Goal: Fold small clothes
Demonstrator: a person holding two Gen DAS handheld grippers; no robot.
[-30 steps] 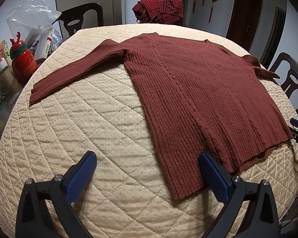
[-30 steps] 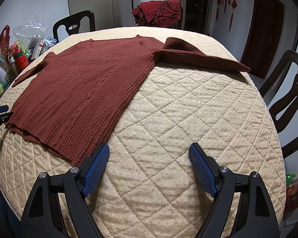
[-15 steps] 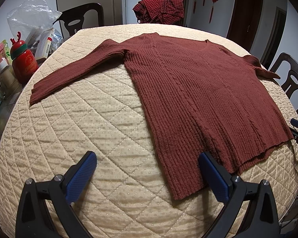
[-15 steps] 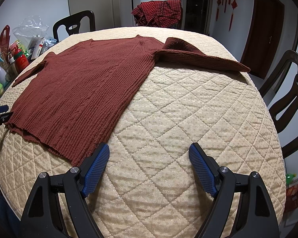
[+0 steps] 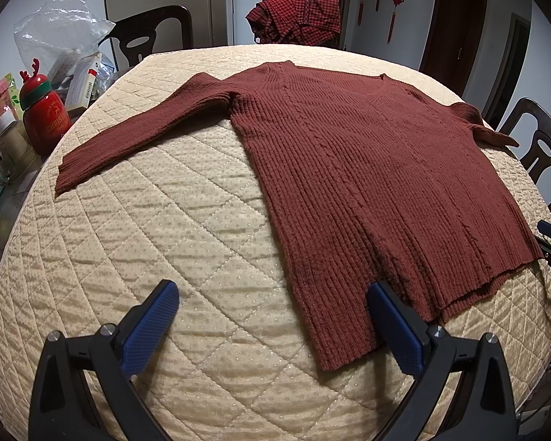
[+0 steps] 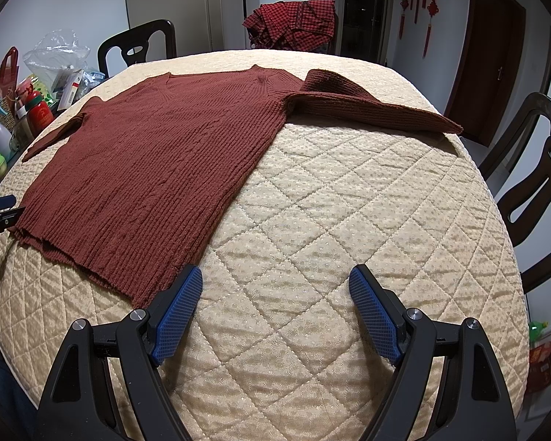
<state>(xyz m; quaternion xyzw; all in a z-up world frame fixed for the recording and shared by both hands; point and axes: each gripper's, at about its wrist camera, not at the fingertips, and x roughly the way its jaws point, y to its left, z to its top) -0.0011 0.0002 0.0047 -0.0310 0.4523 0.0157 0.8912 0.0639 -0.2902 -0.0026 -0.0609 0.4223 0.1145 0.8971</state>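
A quilted beige table cover (image 5: 136, 242) fills both views. On it a rust-red ribbed sweater (image 5: 367, 169) lies flat, sleeves out to left and right, hem at the near edge. The left gripper (image 5: 272, 316) hangs spread wide over the hem's left corner; the right gripper (image 6: 275, 301) is spread wide at its right corner, gripping nothing. A red checked garment (image 6: 294, 22) drapes a far chair. A red bottle (image 5: 42, 110) stands far left

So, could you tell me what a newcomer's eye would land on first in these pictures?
Surely the rust-red ribbed sweater, spread flat with both sleeves out across the quilted beige table cover. Next, the open left gripper and right gripper at its hem corners, then the red checked cloth heaped behind the table's far edge.
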